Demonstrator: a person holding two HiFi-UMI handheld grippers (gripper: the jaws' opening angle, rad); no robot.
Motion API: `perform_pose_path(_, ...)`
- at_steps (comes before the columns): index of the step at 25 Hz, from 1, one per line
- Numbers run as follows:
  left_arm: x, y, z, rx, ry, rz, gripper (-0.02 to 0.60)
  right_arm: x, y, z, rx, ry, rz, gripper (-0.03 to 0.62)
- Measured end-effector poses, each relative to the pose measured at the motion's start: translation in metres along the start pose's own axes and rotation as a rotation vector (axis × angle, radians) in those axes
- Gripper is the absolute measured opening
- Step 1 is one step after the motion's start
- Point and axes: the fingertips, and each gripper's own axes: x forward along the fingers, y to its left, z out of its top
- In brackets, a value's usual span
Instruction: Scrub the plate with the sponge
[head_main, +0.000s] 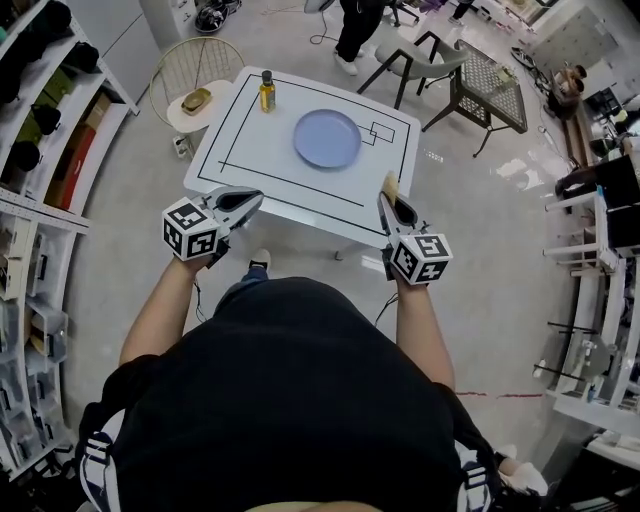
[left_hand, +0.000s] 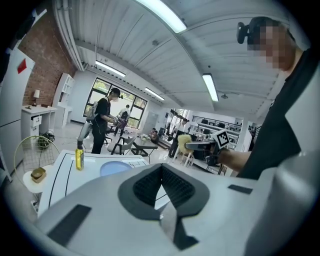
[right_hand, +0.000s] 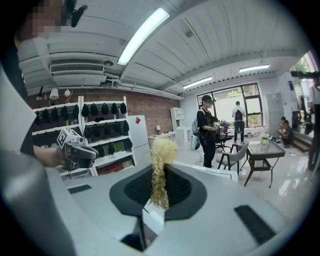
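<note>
The table (head_main: 250, 150) fills the upper middle of the head view, the plate (head_main: 327, 138) at its centre. Below the plate and apart from it, the right gripper (head_main: 388, 200) clamps the sponge (head_main: 390, 182). The left gripper (head_main: 252, 198), left of it, has its jaws together on nothing.

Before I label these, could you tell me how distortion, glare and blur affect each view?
Head view: fisheye curves the shelves at the edges; plate and table are evenly lit and sharp. Left gripper view: dark vignetted corners, glaring ceiling strips, a mosaic patch at top right. Right gripper view: same vignette, sponge crisp, windows washed out.
</note>
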Motion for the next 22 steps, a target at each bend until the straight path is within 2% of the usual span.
perform_pose_path(5,0.014,0.023,0.008,0.015,0.029,-0.040,0.008,0.016,-0.009,0.005,0.011,0.005,-0.037,0.037)
perform_pose_path(12,0.034,0.057,0.032,0.083,0.045,-0.091,0.008,0.048,-0.016,0.018,0.020,0.014,-0.075,0.037)
perform_pose_path(22,0.044,0.114,0.049,0.098,0.093,-0.158,0.008,0.094,-0.002,0.026,0.047,0.017,-0.114,0.037)
